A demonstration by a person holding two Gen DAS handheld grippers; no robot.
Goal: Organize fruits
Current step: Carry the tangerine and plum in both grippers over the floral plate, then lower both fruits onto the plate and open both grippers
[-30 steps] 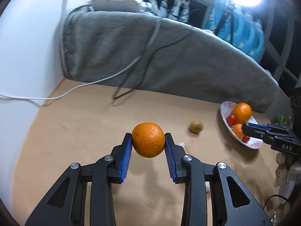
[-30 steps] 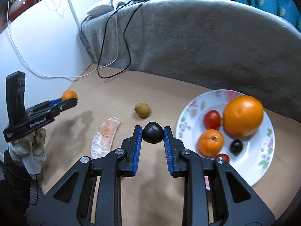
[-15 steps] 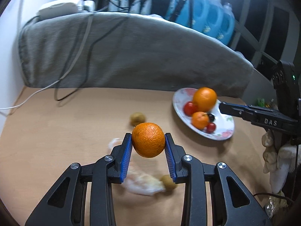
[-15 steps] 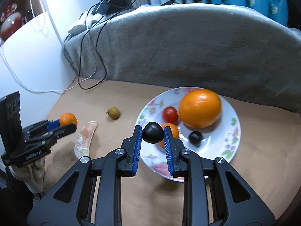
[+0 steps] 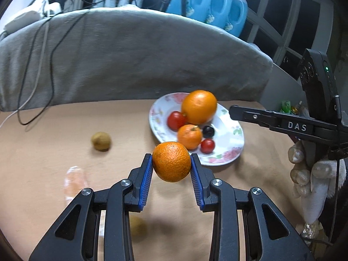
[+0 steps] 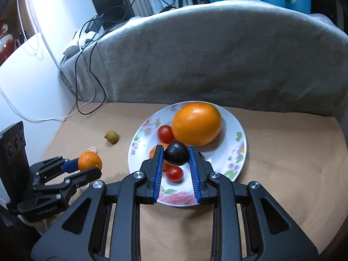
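My left gripper (image 5: pixel 171 163) is shut on a small orange mandarin (image 5: pixel 171 161), held above the table just short of the near rim of a floral plate (image 5: pixel 228 152). The plate holds a big orange (image 5: pixel 199 106), a red tomato (image 5: pixel 175 120), a mandarin (image 5: pixel 189 136), a dark plum (image 5: pixel 208 131) and a small red tomato (image 5: pixel 207 146). My right gripper (image 6: pixel 176 159) is shut on a dark plum (image 6: pixel 176 156) above the plate (image 6: pixel 237 152), near the big orange (image 6: pixel 196 124). The left gripper and its mandarin (image 6: pixel 89 161) show at the left there.
A small brown fruit (image 5: pixel 101 141) and a peeled citrus segment (image 5: pixel 74 180) lie on the tan table left of the plate. Another brown fruit (image 5: pixel 137 225) lies under my left gripper. A grey blanket (image 5: pixel 130 61) with cables walls the back. Blue bottles (image 5: pixel 208 2) stand behind.
Both grippers moved toward the plate with their fruit still held. The left one swung right so the plate is now just ahead. The right one now hangs over the plate.
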